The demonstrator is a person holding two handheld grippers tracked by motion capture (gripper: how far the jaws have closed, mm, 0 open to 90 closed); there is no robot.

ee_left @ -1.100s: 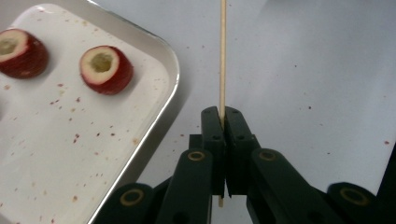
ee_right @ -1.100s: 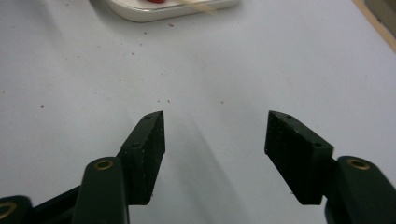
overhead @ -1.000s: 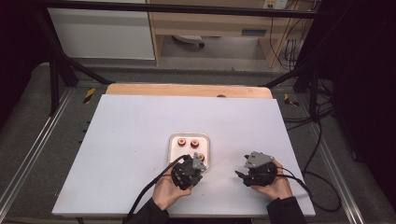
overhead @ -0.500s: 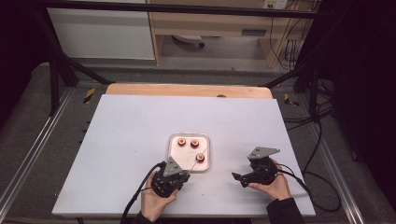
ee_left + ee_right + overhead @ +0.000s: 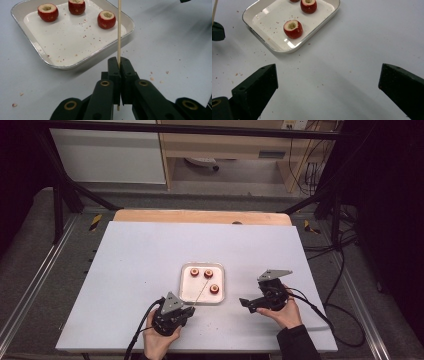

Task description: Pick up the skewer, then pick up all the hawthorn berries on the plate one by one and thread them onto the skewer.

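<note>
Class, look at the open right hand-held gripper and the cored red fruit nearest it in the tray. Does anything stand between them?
Nothing visible does. Between the right hand-held gripper and the nearest fruit lie bare table and the tray's low rim, which it must clear. The skewer, clamped in the left hand-held gripper, stands off to one side.

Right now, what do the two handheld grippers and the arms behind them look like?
Both the left gripper and right gripper are black, with two blocky jaws on linked arms with brass-ringed pivots. Each carries a grey three-cornered plate on top and trails a black cable. The person's right arm wears a dark sleeve.
</note>
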